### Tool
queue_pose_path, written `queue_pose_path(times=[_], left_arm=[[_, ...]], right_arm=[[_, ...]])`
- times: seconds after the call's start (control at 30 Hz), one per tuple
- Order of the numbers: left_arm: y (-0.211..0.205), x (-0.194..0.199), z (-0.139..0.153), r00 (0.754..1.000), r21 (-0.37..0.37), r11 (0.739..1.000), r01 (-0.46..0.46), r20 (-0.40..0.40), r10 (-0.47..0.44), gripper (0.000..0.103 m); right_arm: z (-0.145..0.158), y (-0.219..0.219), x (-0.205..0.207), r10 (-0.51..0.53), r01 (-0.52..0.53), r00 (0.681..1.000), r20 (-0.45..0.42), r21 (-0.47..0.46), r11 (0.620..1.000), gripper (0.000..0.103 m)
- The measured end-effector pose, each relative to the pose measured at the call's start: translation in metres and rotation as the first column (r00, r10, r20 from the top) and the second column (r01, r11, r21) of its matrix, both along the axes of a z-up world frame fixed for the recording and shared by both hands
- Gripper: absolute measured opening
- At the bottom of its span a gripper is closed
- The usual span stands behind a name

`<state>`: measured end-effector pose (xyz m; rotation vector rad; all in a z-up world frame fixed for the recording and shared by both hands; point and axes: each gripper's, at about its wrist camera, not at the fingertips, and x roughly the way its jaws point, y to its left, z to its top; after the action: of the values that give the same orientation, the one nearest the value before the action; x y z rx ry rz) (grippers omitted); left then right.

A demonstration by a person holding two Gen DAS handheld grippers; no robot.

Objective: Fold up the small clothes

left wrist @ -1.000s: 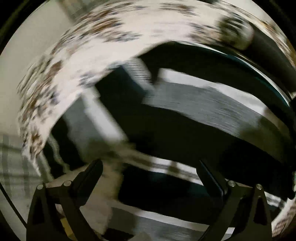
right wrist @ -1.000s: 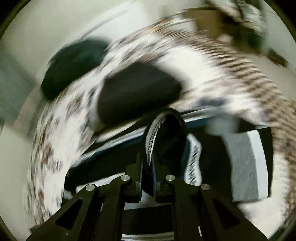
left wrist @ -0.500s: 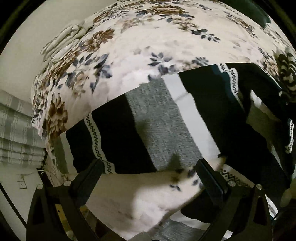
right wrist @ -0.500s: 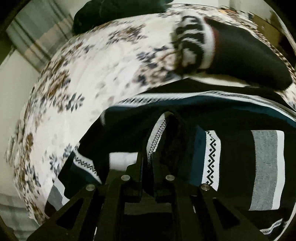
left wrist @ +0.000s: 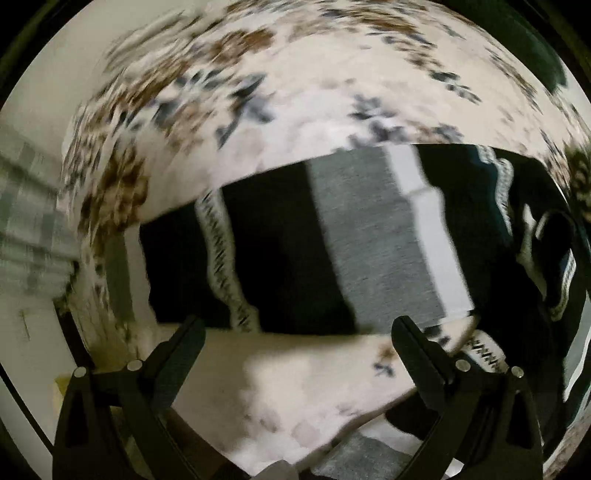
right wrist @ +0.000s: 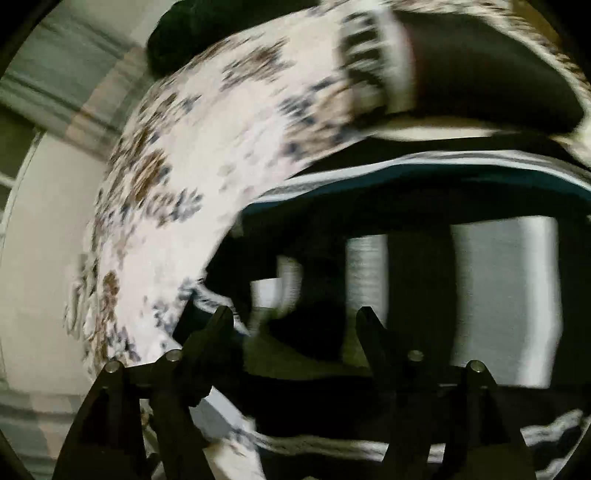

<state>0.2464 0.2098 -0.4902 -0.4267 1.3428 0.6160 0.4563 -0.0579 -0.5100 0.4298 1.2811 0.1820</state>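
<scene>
A black garment with grey, white and teal stripes and zigzag trim (left wrist: 332,243) lies folded on the floral bedsheet (left wrist: 303,92). My left gripper (left wrist: 295,332) is open and empty, just in front of the garment's near edge. My right gripper (right wrist: 295,321) is open over the same garment (right wrist: 498,295), with nothing between its fingers. Both views are motion-blurred.
A second dark garment with a black-and-white striped band (right wrist: 461,74) lies further back on the bed. A dark bundle (right wrist: 192,33) sits at the bed's far edge. A plaid curtain or cloth (left wrist: 29,221) hangs left of the bed.
My right gripper has opened and let go of the garment's trimmed edge it held. The left gripper stayed open and has drifted slightly over the garment.
</scene>
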Motion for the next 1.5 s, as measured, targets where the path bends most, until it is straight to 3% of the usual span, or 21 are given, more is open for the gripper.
queue_pose_path(times=[0.1, 0.23, 0.37, 0.47, 0.6, 0.7, 0.9, 0.97, 1.0, 1.03, 1.07, 1.1, 1.27, 1.37, 1.5], left_arm=[[0.019, -0.018, -0.008, 0.997, -0.034, 0.996, -0.083, -0.009, 0.083, 0.103], [0.044, -0.038, -0.020, 0.984, -0.047, 0.983, -0.176, -0.024, 0.175, 0.103], [0.067, -0.055, -0.026, 0.972, -0.037, 0.971, -0.236, -0.019, 0.236, 0.103], [0.079, -0.064, -0.030, 0.966, -0.030, 0.966, -0.256, -0.025, 0.256, 0.103], [0.094, -0.074, -0.036, 0.954, -0.040, 0.953, -0.299, -0.030, 0.298, 0.103], [0.102, -0.083, -0.041, 0.945, -0.049, 0.943, -0.328, -0.034, 0.327, 0.103], [0.111, -0.090, -0.052, 0.933, -0.072, 0.930, -0.359, -0.045, 0.357, 0.103], [0.112, -0.092, -0.052, 0.930, -0.094, 0.925, -0.367, -0.034, 0.366, 0.103], [0.113, -0.095, -0.052, 0.926, -0.109, 0.920, -0.377, -0.028, 0.376, 0.103], [0.117, -0.100, -0.054, 0.916, -0.140, 0.906, -0.398, -0.018, 0.400, 0.103], [0.121, -0.108, -0.056, 0.904, -0.173, 0.890, -0.423, -0.008, 0.428, 0.103], [0.127, -0.116, -0.059, 0.889, -0.204, 0.871, -0.448, 0.002, 0.458, 0.103], [0.148, -0.156, -0.077, 0.787, -0.307, 0.754, -0.581, 0.022, 0.616, 0.103], [0.162, -0.178, -0.087, 0.685, -0.380, 0.648, -0.660, 0.048, 0.727, 0.103], [0.182, -0.200, -0.101, 0.568, -0.393, 0.547, -0.739, 0.072, 0.820, 0.099]], right_arm=[[0.007, -0.023, -0.012, -0.027, 0.027, 1.000, 0.001, -0.057, 0.998, 0.071], [-0.003, -0.011, -0.012, 0.044, -0.043, 0.999, 0.005, -0.128, 0.991, 0.071], [-0.020, 0.058, -0.005, 0.301, -0.267, 0.952, 0.062, -0.314, 0.911, 0.071], [-0.048, 0.095, 0.007, 0.352, -0.318, 0.936, 0.024, -0.374, 0.871, 0.070], [-0.077, 0.100, 0.025, 0.218, -0.203, 0.976, -0.004, -0.379, 0.903, 0.011], [-0.068, 0.105, 0.027, 0.162, -0.136, 0.986, 0.042, -0.364, 0.922, 0.009], [-0.076, 0.129, 0.022, 0.262, -0.229, 0.965, 0.032, -0.389, 0.892, 0.010], [-0.080, 0.132, 0.026, 0.267, -0.244, 0.964, 0.011, -0.374, 0.895, 0.016], [-0.077, 0.127, 0.027, 0.270, -0.252, 0.963, 0.004, -0.344, 0.904, 0.030], [-0.074, 0.125, 0.028, 0.273, -0.258, 0.962, 0.001, -0.317, 0.913, 0.039], [-0.069, 0.120, 0.028, 0.270, -0.259, 0.963, 0.000, -0.280, 0.924, 0.061], [-0.061, 0.113, 0.026, 0.259, -0.248, 0.966, 0.009, -0.254, 0.935, 0.068], [-0.029, 0.091, 0.008, 0.216, -0.194, 0.975, 0.057, -0.261, 0.946, 0.069], [-0.024, 0.074, -0.003, 0.177, -0.158, 0.983, 0.047, -0.268, 0.950, 0.069], [-0.030, 0.053, -0.011, 0.106, -0.098, 0.994, 0.019, -0.264, 0.959, 0.069]])
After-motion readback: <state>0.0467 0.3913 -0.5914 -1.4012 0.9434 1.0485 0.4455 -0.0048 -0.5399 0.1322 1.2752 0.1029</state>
